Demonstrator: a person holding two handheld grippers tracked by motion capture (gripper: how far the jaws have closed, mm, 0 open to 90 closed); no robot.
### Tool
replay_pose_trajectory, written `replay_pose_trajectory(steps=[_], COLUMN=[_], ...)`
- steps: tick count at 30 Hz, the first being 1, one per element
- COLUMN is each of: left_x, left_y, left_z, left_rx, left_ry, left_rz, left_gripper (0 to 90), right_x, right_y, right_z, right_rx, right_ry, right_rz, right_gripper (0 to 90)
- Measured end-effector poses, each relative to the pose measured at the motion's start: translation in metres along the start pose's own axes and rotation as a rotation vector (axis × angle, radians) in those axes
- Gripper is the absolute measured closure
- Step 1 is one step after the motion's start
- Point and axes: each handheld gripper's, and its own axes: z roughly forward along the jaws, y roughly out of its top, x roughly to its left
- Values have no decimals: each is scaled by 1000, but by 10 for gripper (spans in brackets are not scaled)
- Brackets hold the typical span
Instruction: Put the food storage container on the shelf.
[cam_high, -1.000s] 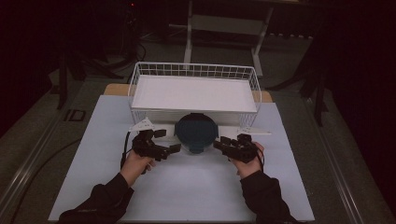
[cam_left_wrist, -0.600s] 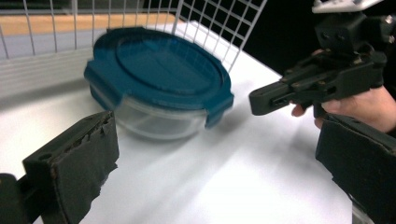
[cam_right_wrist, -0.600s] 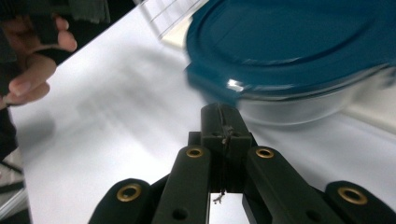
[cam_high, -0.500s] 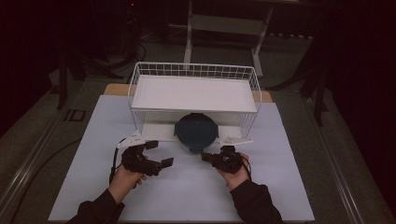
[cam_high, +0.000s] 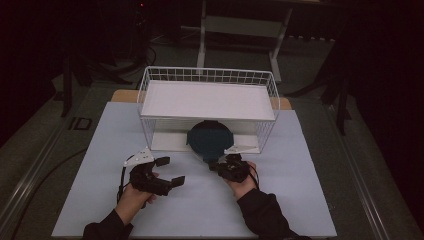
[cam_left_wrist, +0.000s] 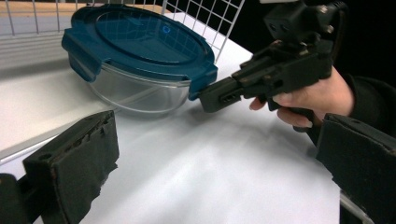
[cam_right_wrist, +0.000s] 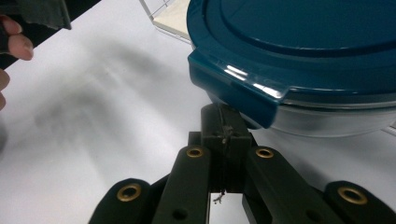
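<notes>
**What stays out of sight**

The container (cam_high: 210, 140) sits half under the wire basket (cam_high: 207, 100) by the counter's far edge, so its back is hidden. Its far side runs off the right tool view's top. The right tool (cam_right_wrist: 224, 122) tips vanish beneath the lid's tab (cam_right_wrist: 243, 93); contact unclear.

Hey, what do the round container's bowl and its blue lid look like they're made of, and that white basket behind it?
The bowl looks like clear glass, perhaps clear plastic: see-through, thick, with bright rim reflections. The lid looks like glossy teal plastic, with moulded clip flaps and sharp highlights. The basket looks like white-coated metal wire, a thin open grid.
</notes>
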Motion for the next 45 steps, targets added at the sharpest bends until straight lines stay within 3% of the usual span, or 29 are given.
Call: replay_pose_trajectory(steps=[5,31,38,43,45], left_x=[-1,-1,-1,-3,-4], left_y=[-1,0,0,1,1], left_z=[2,0,-1,-1,-1], left_rx=[6,-8,-10,-8,-13], left_ry=[-1,1,2,-2,-6], left_rz=[8,35,35,48,50], left_gripper=[0,0,0,0,0], right_x=[-7,-24,-24,-15,-11], right_y=[4,30,32,31,29], right_z=[3,28,32,28,22], right_rx=[-22,-59,-65,-86,-115], right_ry=[-12,-81,-65,-58,-43], right_rz=[26,28,38,4,8], right_gripper=[900,899,896,814,675])
